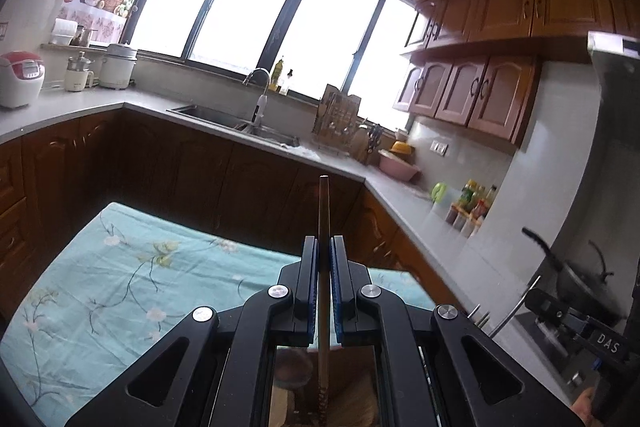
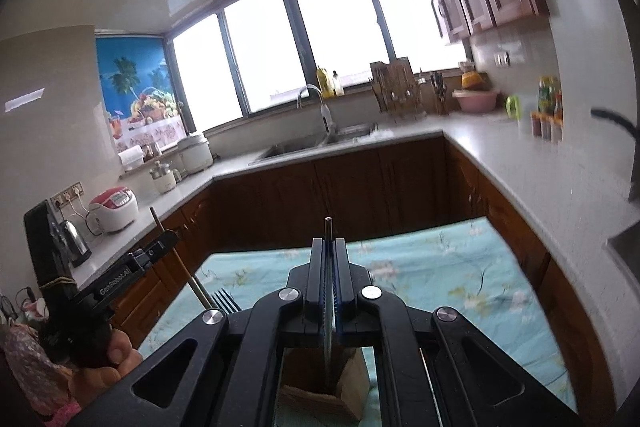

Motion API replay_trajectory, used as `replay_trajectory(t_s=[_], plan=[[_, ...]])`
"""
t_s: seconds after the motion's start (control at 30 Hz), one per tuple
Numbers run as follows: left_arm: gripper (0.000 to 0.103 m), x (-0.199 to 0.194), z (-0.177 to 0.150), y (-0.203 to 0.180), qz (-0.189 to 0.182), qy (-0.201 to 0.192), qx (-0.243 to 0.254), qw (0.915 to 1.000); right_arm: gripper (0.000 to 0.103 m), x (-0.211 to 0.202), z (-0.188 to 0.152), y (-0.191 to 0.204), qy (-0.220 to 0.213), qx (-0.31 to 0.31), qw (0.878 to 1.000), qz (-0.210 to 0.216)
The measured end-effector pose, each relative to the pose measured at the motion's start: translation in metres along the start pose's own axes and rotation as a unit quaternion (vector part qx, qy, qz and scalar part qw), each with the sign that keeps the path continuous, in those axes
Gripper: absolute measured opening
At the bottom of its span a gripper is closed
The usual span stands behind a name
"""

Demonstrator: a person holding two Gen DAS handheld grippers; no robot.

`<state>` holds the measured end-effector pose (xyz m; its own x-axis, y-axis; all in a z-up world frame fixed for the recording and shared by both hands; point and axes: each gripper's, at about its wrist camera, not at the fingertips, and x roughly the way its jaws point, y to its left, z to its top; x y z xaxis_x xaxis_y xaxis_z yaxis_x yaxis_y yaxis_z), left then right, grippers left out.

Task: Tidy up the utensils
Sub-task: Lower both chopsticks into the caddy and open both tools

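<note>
Reading "DAS" on right hand-held gripper [image 1: 576,327], "GenRobot.AI" on left hand-held gripper [image 2: 168,239].

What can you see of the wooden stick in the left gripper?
The wooden stick is thin, straight and brown, likely a chopstick or a utensil handle. The left gripper is shut on it mid-length; its squared tip sticks out past the fingertips, over the floral cloth. Its patterned lower end runs back under the gripper. The right wrist view shows it tilted.
</note>
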<state>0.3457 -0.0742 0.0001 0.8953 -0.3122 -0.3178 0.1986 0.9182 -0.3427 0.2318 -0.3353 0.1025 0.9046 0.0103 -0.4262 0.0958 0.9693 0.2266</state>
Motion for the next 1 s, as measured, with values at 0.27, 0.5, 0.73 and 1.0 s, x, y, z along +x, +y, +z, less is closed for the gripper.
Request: replay_trajectory(t_s=[0.27, 0.5, 0.73, 1.0], plan=[[0.005, 0.011, -0.019, -0.011, 0.002, 0.017, 0.033, 0.9993, 0.003, 0.021, -0.030, -0.016, 0.033, 0.032, 0.999, 0.001], [0.005, 0.009, -0.024, -0.017, 0.009, 0.035, 0.056, 0.9978, 0.003, 0.025, -0.035, -0.019, 0.034, 0.037, 0.999, -0.003], [0.006, -0.001, -0.018, -0.019, 0.010, 0.042, 0.077, 0.9961, 0.003, 0.031, -0.037, -0.024, 0.040, 0.048, 0.998, -0.002], [0.006, -0.001, -0.011, -0.016, 0.006, 0.063, 0.068, 0.9957, 0.004, 0.032, -0.037, -0.026, 0.044, 0.047, 0.998, -0.003]])
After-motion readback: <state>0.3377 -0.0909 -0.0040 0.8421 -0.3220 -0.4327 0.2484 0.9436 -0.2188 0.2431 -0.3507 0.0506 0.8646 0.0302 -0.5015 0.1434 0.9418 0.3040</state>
